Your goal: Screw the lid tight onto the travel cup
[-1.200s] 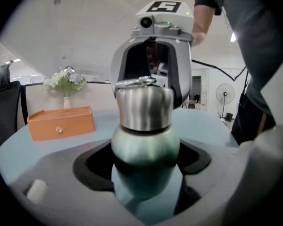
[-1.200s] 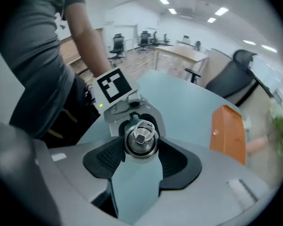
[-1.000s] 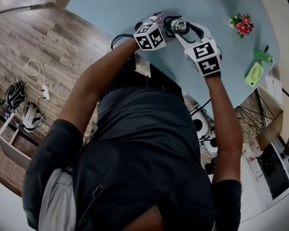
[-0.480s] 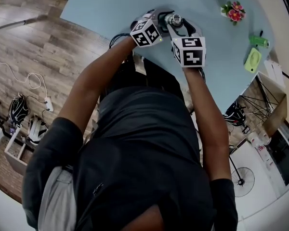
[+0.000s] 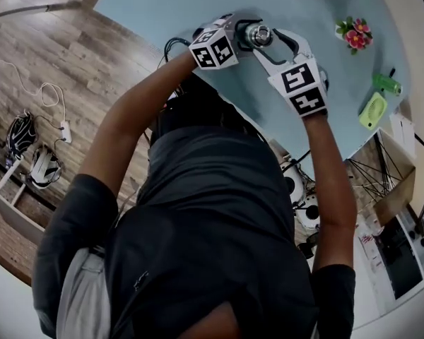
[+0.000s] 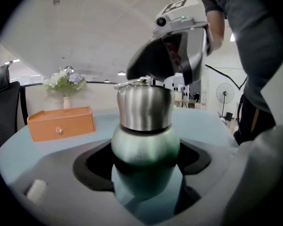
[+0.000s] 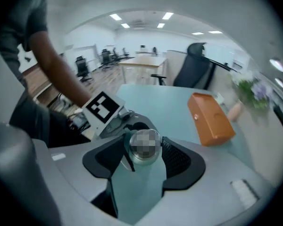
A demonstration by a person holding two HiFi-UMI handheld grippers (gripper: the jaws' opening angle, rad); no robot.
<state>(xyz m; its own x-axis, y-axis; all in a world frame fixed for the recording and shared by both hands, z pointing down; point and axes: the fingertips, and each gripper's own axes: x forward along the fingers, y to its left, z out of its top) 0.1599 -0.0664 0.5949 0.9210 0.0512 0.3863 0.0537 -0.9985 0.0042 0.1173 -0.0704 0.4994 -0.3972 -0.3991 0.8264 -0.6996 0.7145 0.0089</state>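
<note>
The travel cup [image 6: 145, 147], green-bodied, is seen upright on the pale blue desk [image 5: 198, 2], near its front edge. Its steel lid [image 6: 145, 108] is already seated level on the neck, so placing is judged done, and tightening is judged under way or nearly finished. The left gripper [image 6: 146, 173] is closed wide around the green body, with its pads pressed to both sides. The right gripper [image 7: 144, 150] is held above the cup, pointing down, with its jaws clamped on the lid. The threads are hidden under the lid, so tightness cannot be told. The lid's top is blurred over in the right gripper view. An orange box [image 7: 210, 119] is set well apart behind the cup.
</note>
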